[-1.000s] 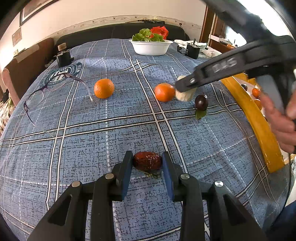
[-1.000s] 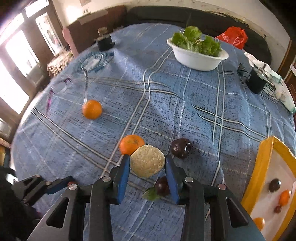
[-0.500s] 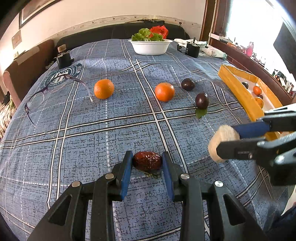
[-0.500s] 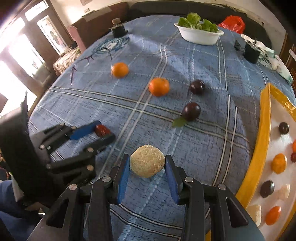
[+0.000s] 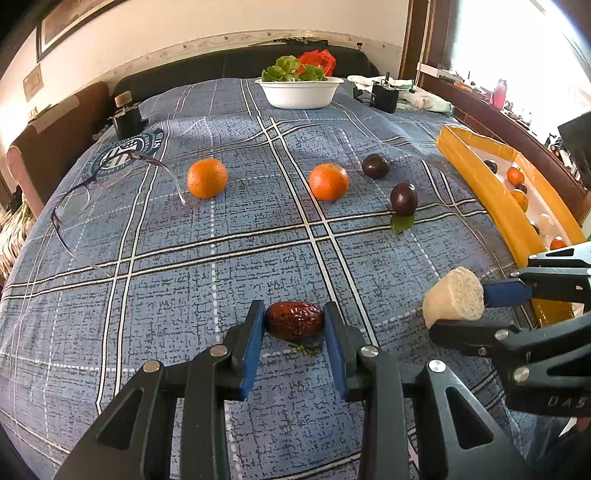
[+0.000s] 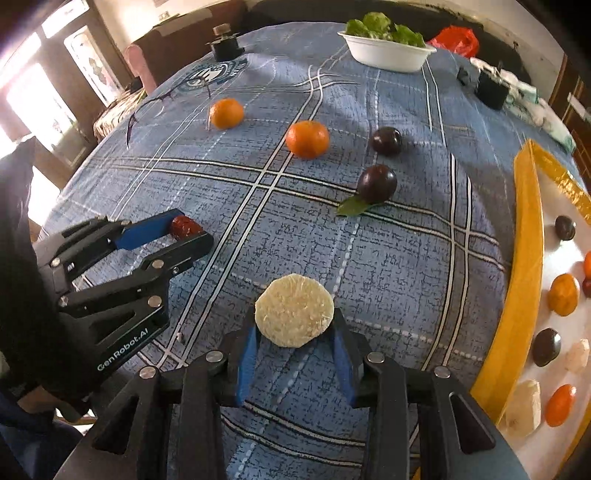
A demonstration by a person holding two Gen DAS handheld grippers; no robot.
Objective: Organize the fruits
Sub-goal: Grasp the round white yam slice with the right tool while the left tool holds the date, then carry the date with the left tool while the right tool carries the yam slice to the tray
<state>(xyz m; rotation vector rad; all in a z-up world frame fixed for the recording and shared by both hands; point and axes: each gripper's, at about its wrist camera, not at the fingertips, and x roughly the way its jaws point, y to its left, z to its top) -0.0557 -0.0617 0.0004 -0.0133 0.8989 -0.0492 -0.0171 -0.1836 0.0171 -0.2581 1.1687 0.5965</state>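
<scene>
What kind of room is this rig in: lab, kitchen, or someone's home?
Most likely a home living or dining room. A dark sofa runs behind the cloth-covered table, a framed picture hangs on the wall, and reading glasses and a bowl of greens lie about.

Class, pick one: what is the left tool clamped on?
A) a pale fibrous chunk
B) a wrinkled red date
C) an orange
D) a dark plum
B: the left tool has both blue pads pressed against the wrinkled red date on the blue cloth.
</scene>
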